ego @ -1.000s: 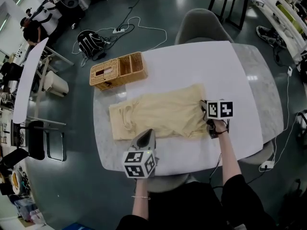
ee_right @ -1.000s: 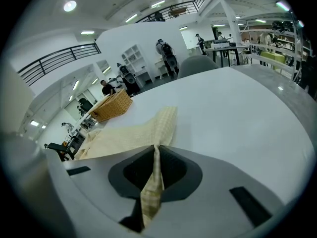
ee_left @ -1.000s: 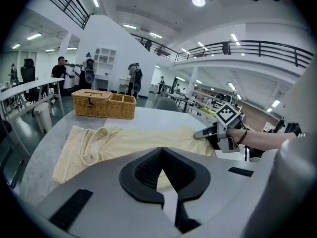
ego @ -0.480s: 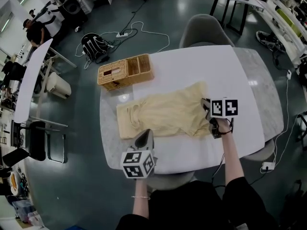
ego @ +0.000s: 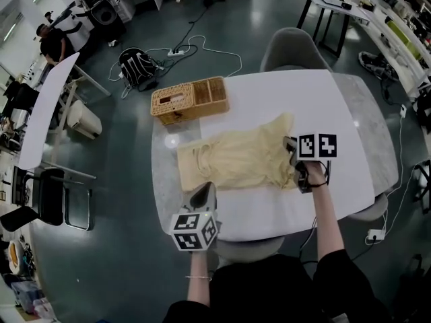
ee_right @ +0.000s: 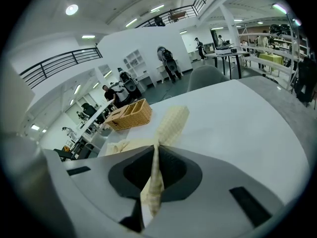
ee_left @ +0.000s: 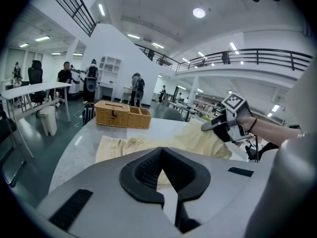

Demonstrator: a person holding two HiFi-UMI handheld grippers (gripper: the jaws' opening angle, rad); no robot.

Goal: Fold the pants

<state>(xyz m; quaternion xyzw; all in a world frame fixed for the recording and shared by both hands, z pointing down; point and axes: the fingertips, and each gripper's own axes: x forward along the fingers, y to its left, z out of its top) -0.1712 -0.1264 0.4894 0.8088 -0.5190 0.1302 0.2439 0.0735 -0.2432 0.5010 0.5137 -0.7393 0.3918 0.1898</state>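
Pale yellow pants lie lengthwise across the white table. My right gripper is shut on their right end and holds it lifted off the table. In the right gripper view a strip of the cloth runs out from between the jaws of the right gripper. My left gripper hovers at the near edge of the pants, toward their left end. In the left gripper view the jaws of the left gripper meet at the tips with no cloth in them, and the pants lie ahead.
A wicker basket stands at the table's far left corner. A grey chair is pushed against the far side. A backpack and cables lie on the floor beyond. People stand far off at the back.
The right gripper has risen, lifting the pants' right end. The left gripper has shifted left along the near edge of the pants. The head view has swung, moving the table rightward in the picture.
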